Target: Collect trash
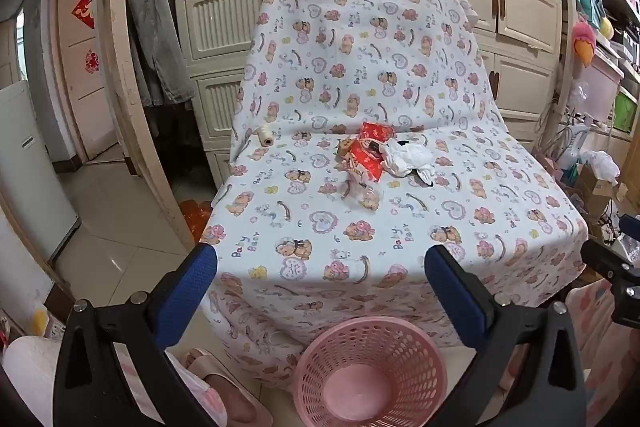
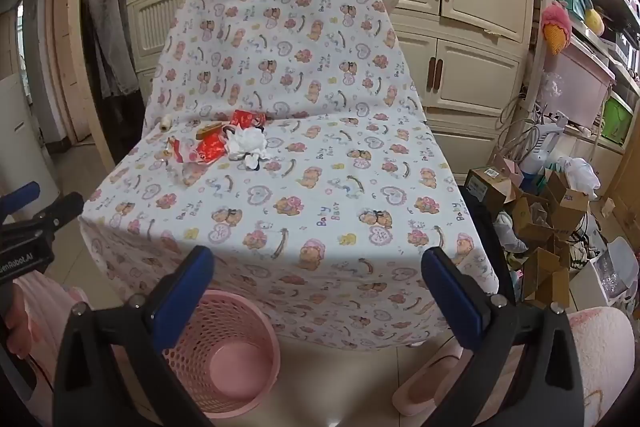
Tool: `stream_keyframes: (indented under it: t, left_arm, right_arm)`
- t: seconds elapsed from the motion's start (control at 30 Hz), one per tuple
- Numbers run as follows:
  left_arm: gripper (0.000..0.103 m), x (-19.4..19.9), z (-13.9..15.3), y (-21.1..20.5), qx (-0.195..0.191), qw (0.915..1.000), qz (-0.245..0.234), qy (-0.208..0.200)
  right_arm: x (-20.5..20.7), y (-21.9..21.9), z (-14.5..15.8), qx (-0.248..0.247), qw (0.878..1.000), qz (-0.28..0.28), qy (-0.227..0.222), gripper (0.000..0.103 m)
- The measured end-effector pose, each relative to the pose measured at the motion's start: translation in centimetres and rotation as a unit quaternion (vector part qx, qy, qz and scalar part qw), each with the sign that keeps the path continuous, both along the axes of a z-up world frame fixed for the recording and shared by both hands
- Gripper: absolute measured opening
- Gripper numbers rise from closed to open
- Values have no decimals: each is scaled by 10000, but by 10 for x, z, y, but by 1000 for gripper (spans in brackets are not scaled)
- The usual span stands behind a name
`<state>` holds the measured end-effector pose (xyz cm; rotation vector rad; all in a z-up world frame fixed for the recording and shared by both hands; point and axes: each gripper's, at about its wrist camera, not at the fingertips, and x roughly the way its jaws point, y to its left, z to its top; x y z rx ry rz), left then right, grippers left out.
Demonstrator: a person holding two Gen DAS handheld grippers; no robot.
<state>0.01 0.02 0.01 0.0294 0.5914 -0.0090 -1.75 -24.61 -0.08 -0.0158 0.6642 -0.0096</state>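
On the bear-print cloth (image 1: 400,227) lies trash (image 1: 376,155); left gripper (image 1: 320,263) and right gripper (image 2: 318,263) jaws spread

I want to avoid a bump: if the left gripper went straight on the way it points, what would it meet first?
Probably the front edge of the cloth-covered seat, which fills the gap between the open left gripper fingers. The trash pile lies farther back; depth is unclear.

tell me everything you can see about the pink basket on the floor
The pink basket is a round, plastic-looking bin with perforated mesh walls, a smooth rim and a solid pink bottom. It stands upright on the tiled floor, against the front of the cloth-covered seat, whose drape hangs just behind it. Nothing shows inside it. It is below and between the open left tongs, and nothing grips or touches it.
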Motion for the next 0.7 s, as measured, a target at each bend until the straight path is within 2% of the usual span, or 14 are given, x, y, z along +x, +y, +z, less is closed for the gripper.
stream_keyframes:
  t: [0.43,0.7]
  left_arm:
    - [103,7,-8,-4,20,10000,46,20]
    - [103,2,-1,0,55,10000,-16,-31]
  right_arm:
    - [0,0,0,-29,10000,-2,-1,103]
    - [-2,-2,1,-28,10000,2,-16,103]
